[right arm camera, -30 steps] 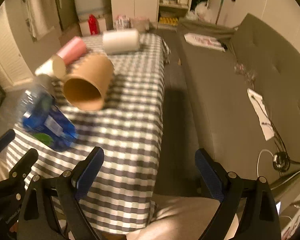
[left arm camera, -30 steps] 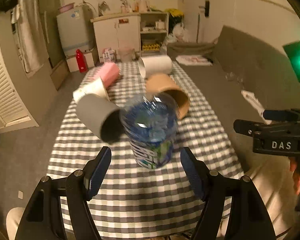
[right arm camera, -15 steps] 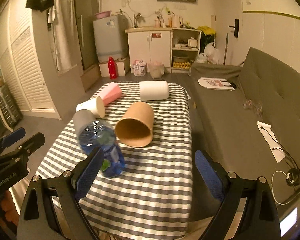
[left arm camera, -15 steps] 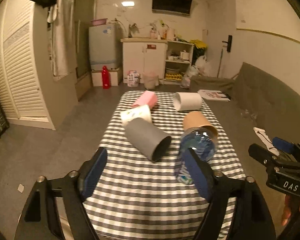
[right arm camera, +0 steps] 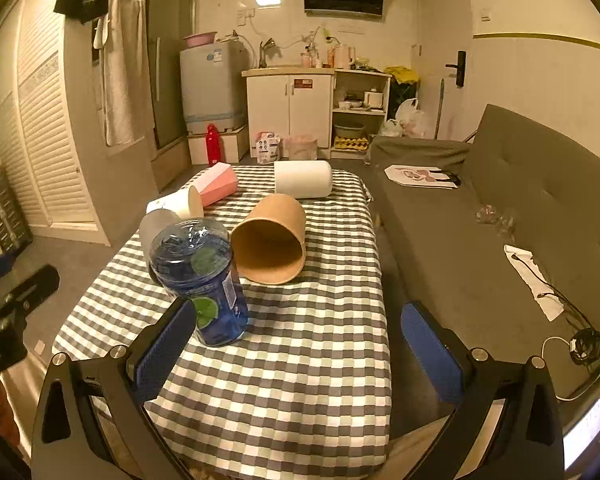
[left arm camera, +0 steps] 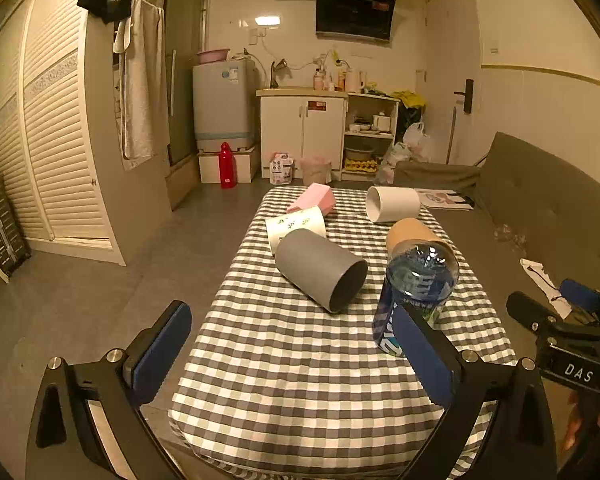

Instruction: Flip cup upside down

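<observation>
Several cups lie on their sides on the checked table (left arm camera: 300, 380): a grey cup (left arm camera: 320, 272) with its mouth toward me, a printed white paper cup (left arm camera: 296, 228), a pink cup (left arm camera: 314, 200), a white cup (left arm camera: 392, 209) and a brown cup (right arm camera: 270, 238). A blue clear bottle (left arm camera: 414, 292) stands on end in front of the brown cup. My left gripper (left arm camera: 296, 344) is open over the near table edge, and the bottle sits just beyond its right finger. My right gripper (right arm camera: 300, 344) is also open and holds nothing, with the bottle (right arm camera: 202, 276) by its left finger.
A grey sofa (right arm camera: 500, 208) runs along the table's right side, with papers and a cable on it. Bare floor (left arm camera: 80, 280) lies to the left. Far back stand a white cabinet (left arm camera: 304, 136) and a washing machine (left arm camera: 222, 104).
Both grippers have drawn back from the table and tilted up. The blue bottle, earlier between the left fingers, now stands farther off to the right. Both grippers stayed open.
</observation>
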A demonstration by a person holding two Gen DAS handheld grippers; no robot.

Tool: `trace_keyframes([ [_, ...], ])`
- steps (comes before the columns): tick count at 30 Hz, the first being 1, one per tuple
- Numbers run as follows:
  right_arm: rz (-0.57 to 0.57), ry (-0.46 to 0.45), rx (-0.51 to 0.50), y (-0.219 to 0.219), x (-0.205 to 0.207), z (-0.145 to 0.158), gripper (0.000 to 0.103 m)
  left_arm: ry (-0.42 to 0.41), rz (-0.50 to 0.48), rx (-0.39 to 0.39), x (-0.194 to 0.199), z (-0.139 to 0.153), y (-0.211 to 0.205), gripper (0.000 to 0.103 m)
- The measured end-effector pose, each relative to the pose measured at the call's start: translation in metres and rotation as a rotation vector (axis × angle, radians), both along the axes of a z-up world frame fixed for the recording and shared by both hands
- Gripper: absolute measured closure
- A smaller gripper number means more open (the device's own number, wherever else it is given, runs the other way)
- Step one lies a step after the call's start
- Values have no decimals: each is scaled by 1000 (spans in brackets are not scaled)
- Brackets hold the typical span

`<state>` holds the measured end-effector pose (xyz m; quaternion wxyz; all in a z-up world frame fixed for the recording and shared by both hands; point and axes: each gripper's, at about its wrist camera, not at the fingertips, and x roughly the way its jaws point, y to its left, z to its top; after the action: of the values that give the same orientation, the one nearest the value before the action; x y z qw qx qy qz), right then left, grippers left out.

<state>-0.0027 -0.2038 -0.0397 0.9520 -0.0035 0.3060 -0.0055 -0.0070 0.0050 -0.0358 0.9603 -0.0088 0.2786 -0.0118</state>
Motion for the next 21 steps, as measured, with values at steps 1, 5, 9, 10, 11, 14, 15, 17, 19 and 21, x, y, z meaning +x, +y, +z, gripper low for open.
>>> trace_keyframes([
  [1, -4, -1, -2, 0, -1, -1, 0, 0, -3, 0, 0, -1, 0, 0],
  [5, -8, 1, -6, 0, -1, -2, 0, -1, 3, -9, 0, 0, 1, 0],
  [9, -10, -3, -5, -1, -1, -2, 0, 4, 18, -22, 1, -1, 5, 0],
  [10, -11, -4, -6, -1, -1, -2, 0, 3, 21, -20, 1, -1, 5, 0],
  [11, -11, -7, -8, -1, -1, -2, 0, 1, 22, -20, 1, 0, 5, 0],
  [14, -8, -6, -11, 1, -1, -2, 0, -1, 26, -18, 0, -1, 6, 0],
  [15, -7, -7, -12, 1, -1, -2, 0, -1, 27, -18, 0, -1, 6, 0],
  [17, -4, -8, -13, 2, -2, -2, 0, -2, 28, -18, 0, -1, 6, 0],
  [19, -3, -10, -15, 2, -2, -1, 0, -2, 28, -15, 0, -1, 6, 0],
  [21, -3, -9, -16, 3, -2, -1, 0, 1, 26, -15, 1, -1, 6, 0],
])
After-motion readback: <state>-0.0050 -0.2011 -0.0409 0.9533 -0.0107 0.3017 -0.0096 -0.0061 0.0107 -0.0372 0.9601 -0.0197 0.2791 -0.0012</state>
